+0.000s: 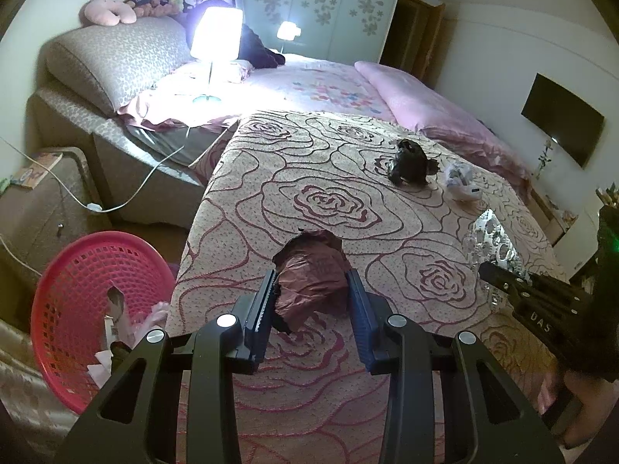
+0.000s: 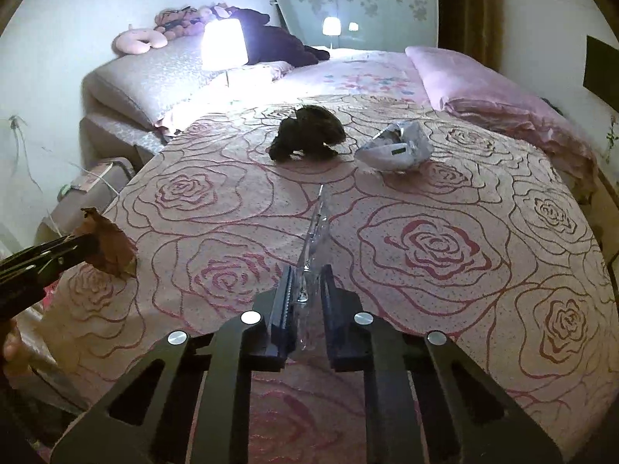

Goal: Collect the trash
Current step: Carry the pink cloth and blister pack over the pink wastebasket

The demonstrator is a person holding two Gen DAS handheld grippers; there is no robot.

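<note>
Meanwhile the left claw (image 1: 312, 301) gripped a crumpled brown wrapper (image 1: 311, 270) above the bed (image 1: 348, 178) near the red basket (image 1: 77, 290); the right claw (image 2: 306, 301) pinched a clear plastic wrapper (image 2: 315, 239).

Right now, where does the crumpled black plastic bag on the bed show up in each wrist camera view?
Left wrist view: the crumpled black plastic bag lies upper right of centre, on the rose-patterned bedspread.
Right wrist view: it lies just above centre, towards the lamp.
Shared landmark: the crumpled white plastic bag lies just to its right in both.
</note>
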